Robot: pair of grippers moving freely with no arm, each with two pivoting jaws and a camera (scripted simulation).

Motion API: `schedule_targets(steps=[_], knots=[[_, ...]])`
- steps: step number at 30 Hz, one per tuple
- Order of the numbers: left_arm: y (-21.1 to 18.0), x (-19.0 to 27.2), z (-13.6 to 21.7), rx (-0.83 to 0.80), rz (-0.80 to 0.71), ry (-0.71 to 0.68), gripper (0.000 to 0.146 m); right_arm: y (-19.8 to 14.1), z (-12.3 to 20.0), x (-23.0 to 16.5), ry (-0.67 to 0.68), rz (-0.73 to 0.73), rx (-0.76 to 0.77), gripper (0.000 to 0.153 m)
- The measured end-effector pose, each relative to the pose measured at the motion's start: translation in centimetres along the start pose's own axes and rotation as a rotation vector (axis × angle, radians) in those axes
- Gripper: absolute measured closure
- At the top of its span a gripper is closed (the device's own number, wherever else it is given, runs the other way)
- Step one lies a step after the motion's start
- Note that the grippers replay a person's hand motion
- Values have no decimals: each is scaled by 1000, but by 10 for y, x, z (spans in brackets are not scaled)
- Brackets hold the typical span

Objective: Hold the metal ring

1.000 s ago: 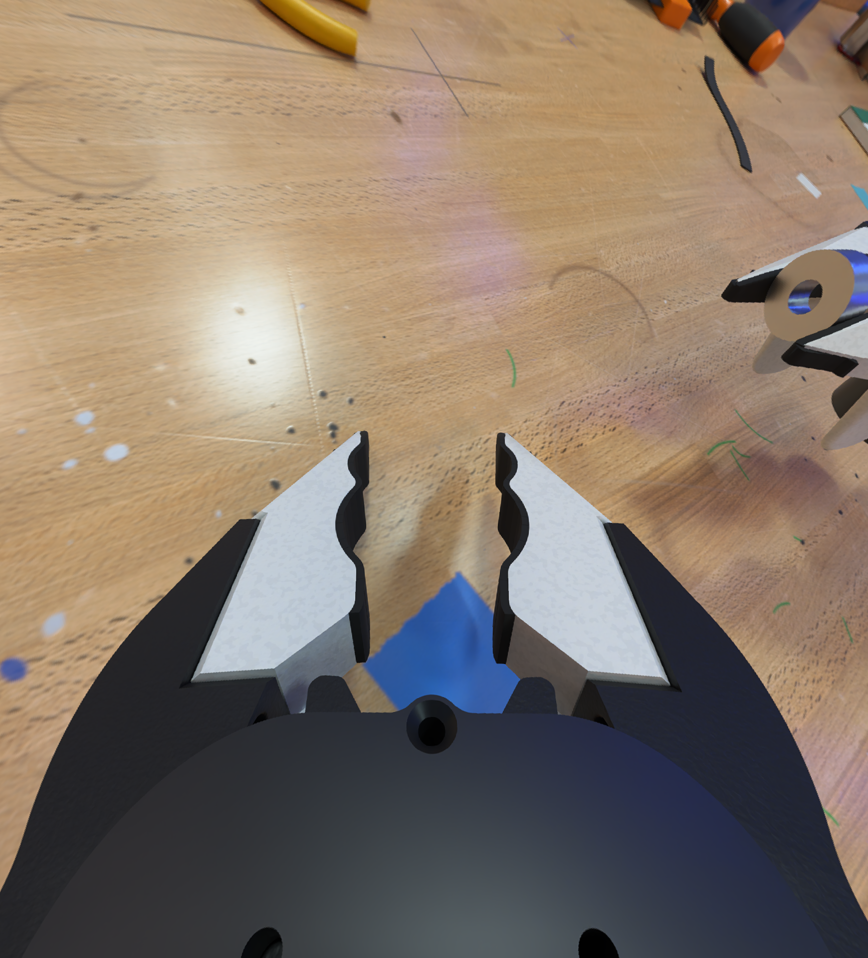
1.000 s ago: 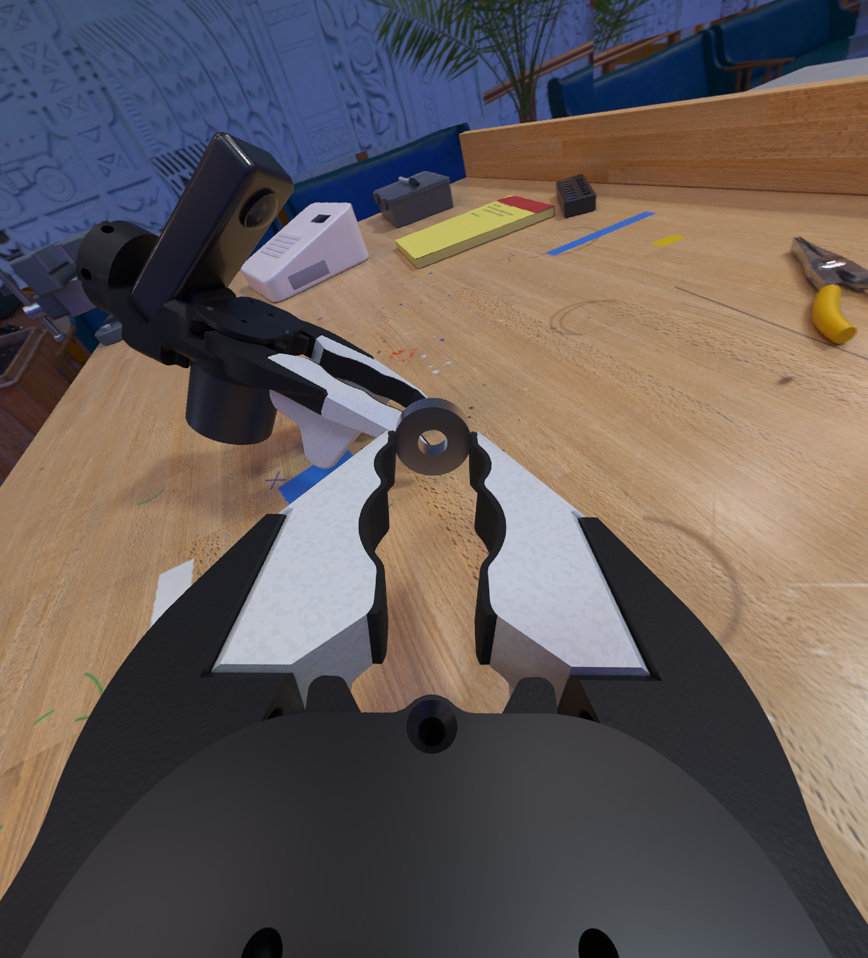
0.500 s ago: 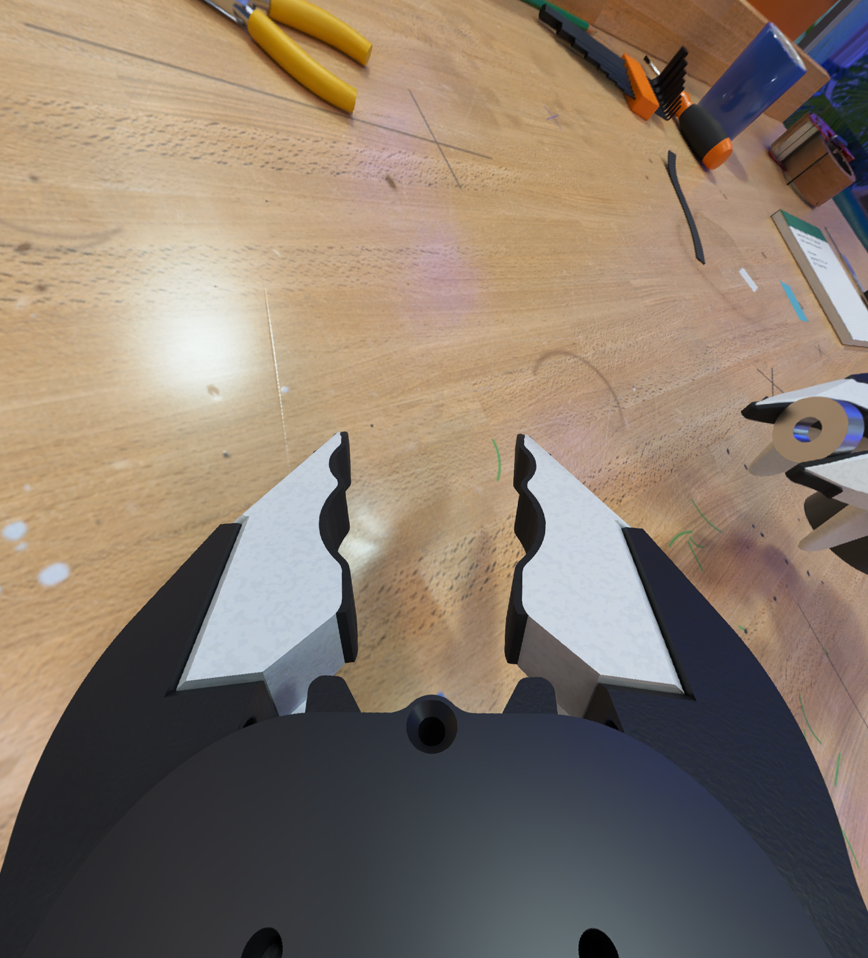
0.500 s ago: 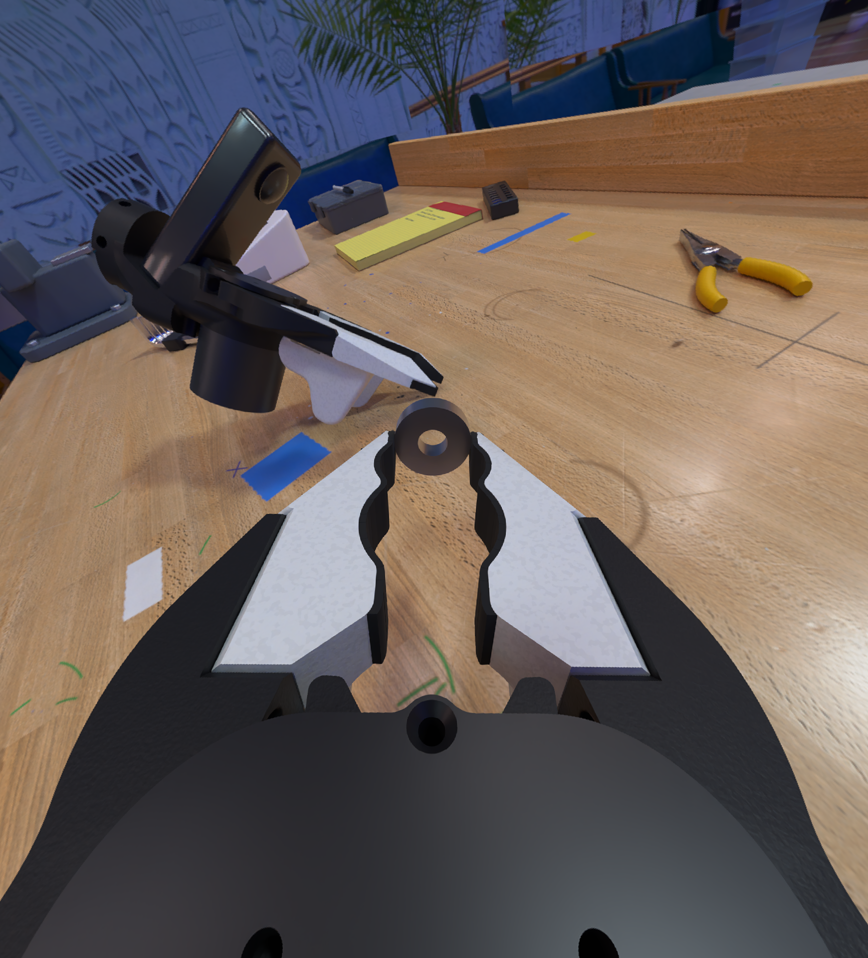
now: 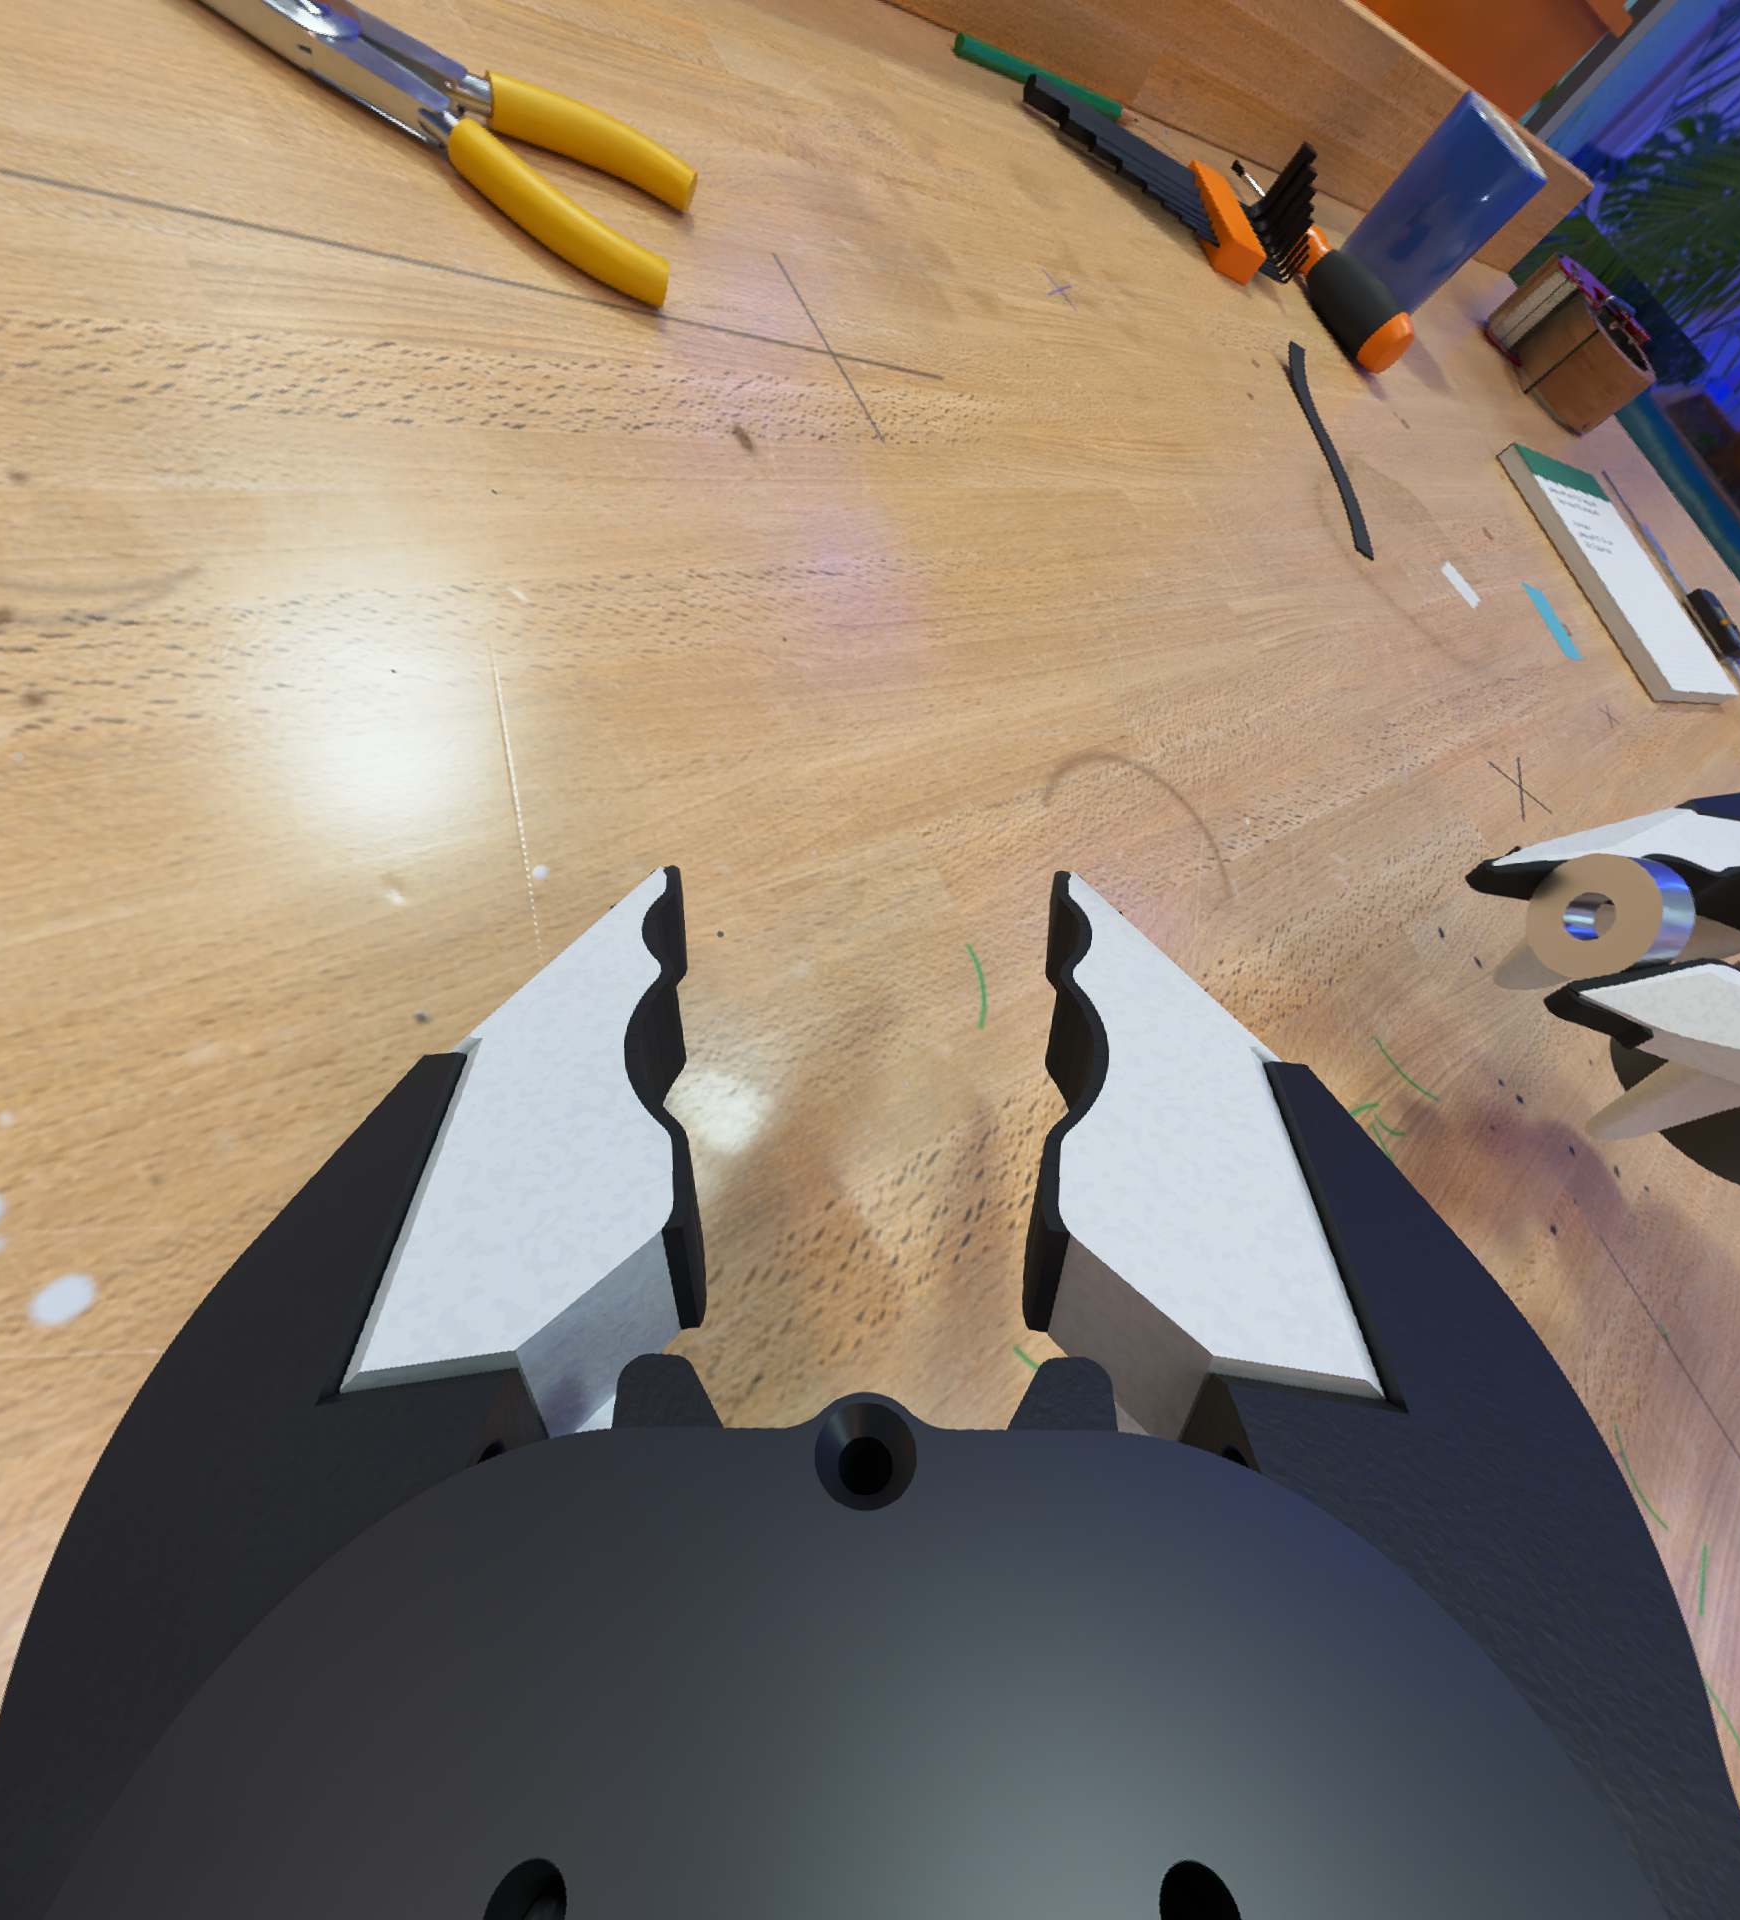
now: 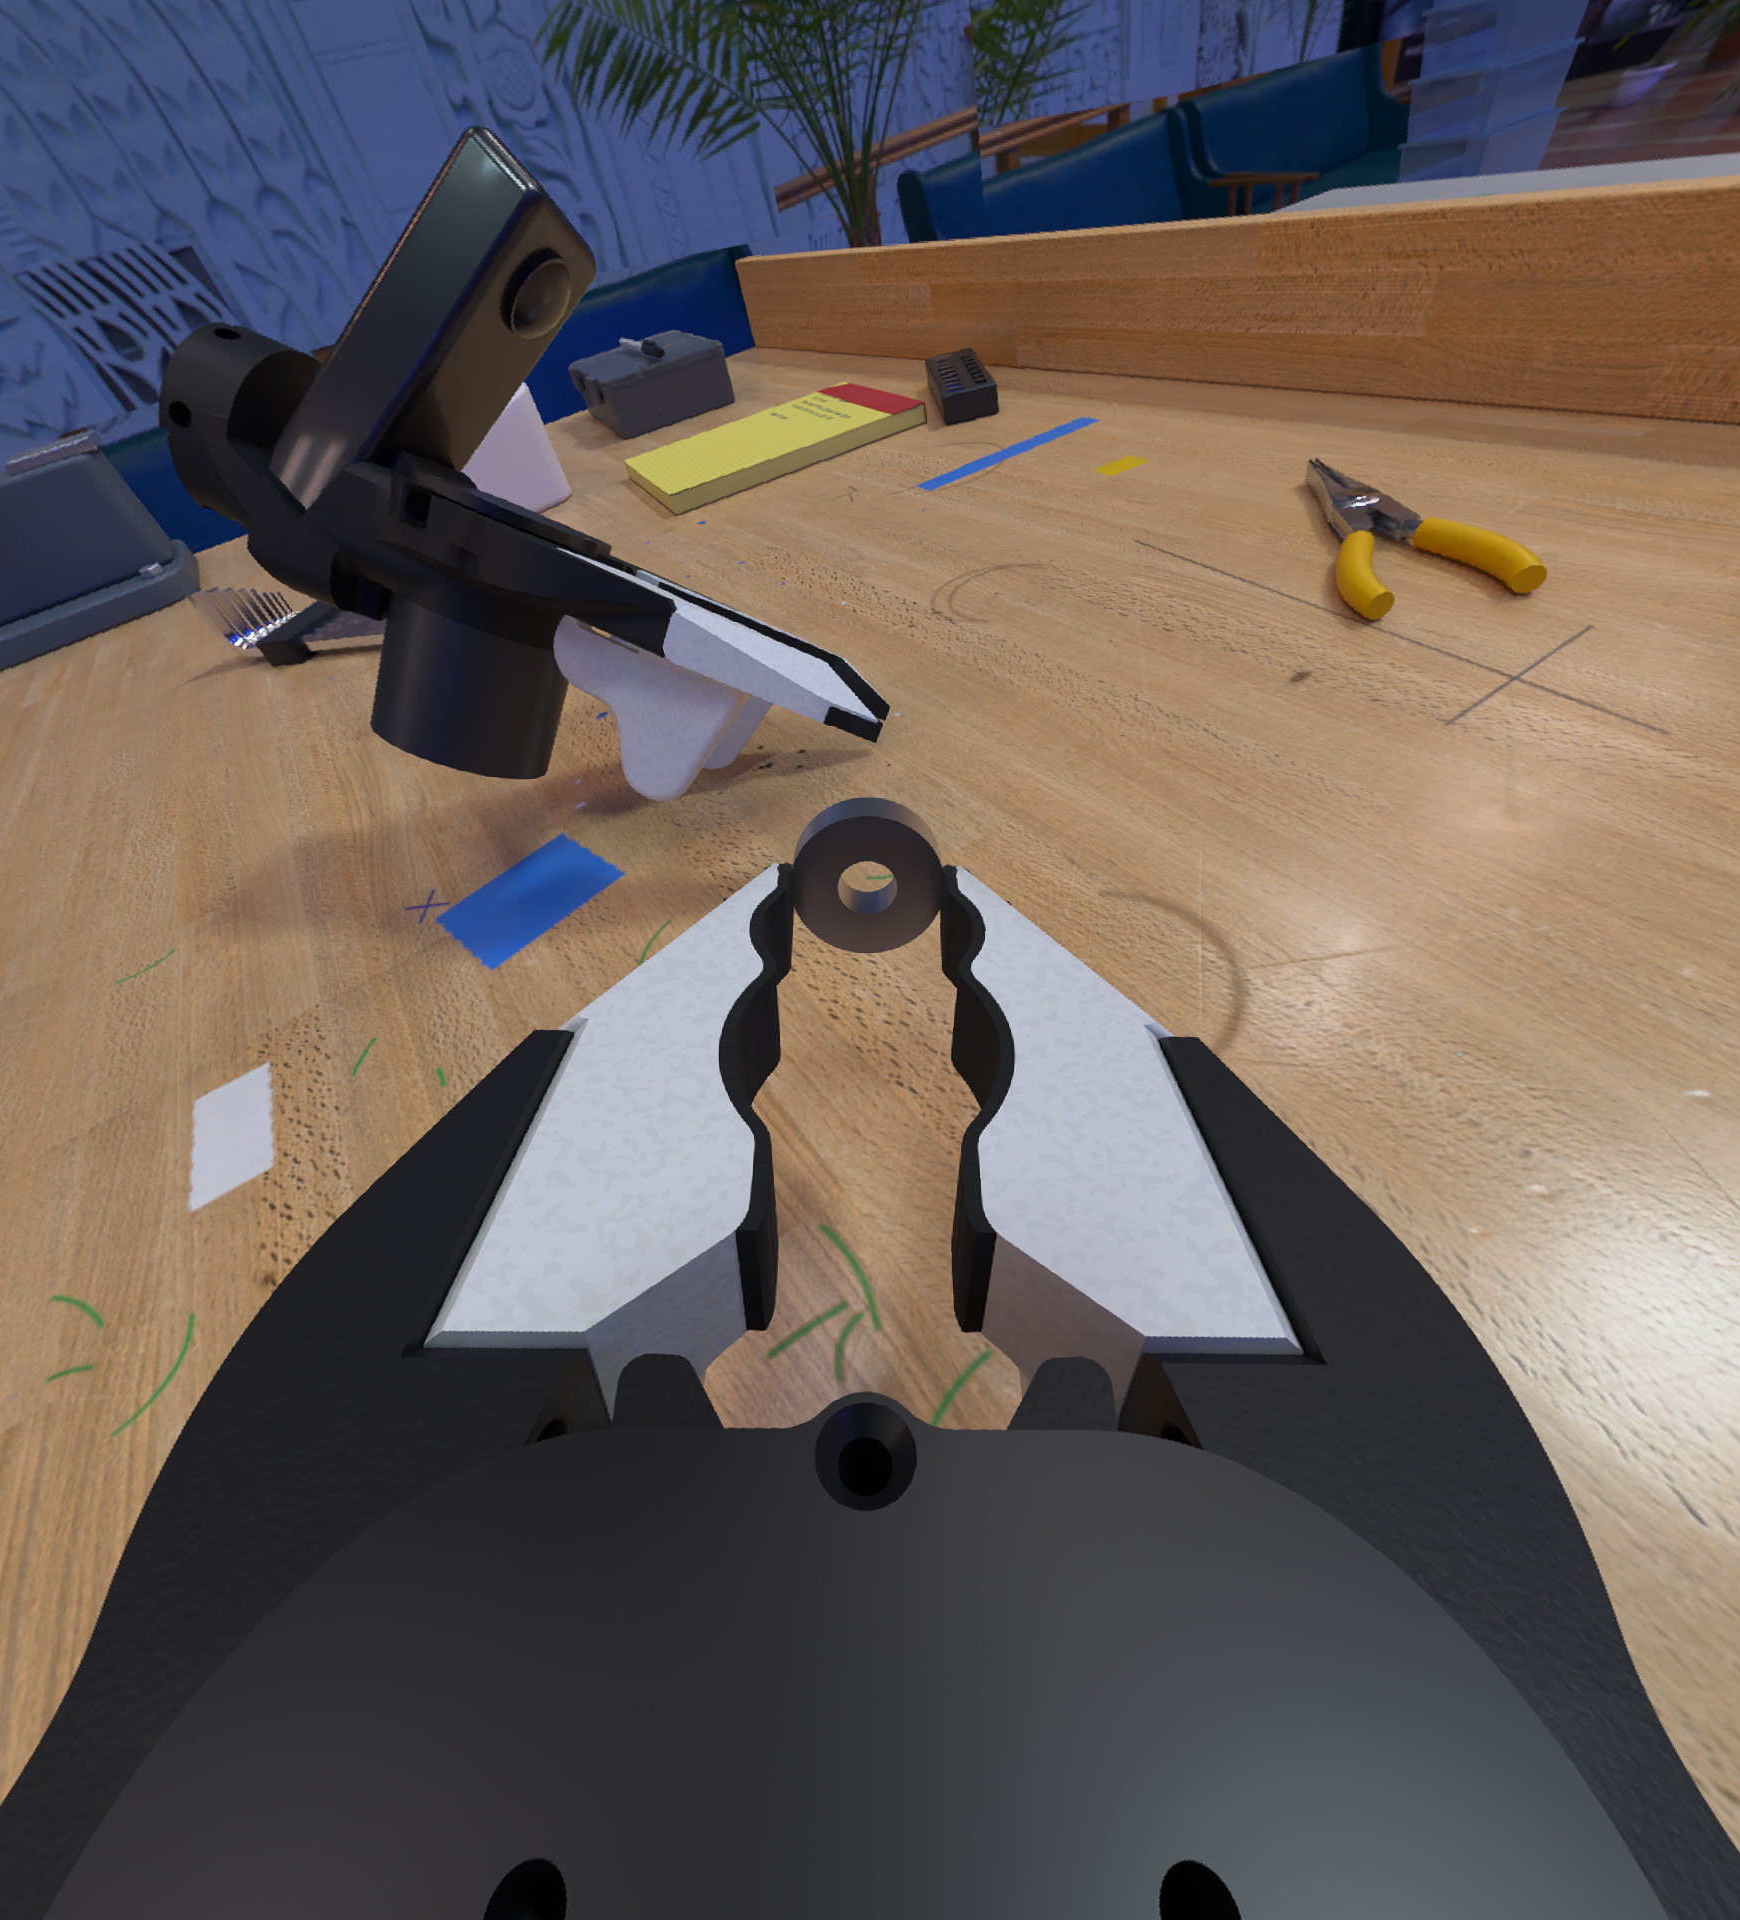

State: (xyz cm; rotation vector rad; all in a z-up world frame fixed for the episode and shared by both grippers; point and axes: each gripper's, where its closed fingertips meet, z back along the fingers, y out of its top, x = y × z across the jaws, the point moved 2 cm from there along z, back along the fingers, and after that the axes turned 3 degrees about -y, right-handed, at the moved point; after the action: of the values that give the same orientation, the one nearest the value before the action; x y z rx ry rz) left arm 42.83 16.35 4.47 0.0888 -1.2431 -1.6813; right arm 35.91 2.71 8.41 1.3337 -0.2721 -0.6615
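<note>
Metal ring (image 6: 866, 881) sits pinched by its rim at the tips of the right hand-held gripper (image 6: 866, 899), above the counter (image 6: 1365, 987). It looks rigid, smooth and likely slippery, so the rim is the sensible hold. Only the left wrist view reveals its shiny side wall; there the left hand-held gripper (image 5: 866, 909) gapes empty.

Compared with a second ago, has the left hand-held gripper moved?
Yes. In the right wrist view the left hand-held gripper has pulled back from the dark metal ring, and the blue tape patch on the wooden bench now lies clear of it.
</note>
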Motion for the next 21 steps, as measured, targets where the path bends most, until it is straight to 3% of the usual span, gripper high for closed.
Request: schedule_targets(steps=[15,21], knots=[[-9,26,-7,-76,-367,84,73,-1,0,-1,4,4,-6,125],[-11,22,-8,-98,-410,127,59,-1,-1,-1,4,7,-8,125]])
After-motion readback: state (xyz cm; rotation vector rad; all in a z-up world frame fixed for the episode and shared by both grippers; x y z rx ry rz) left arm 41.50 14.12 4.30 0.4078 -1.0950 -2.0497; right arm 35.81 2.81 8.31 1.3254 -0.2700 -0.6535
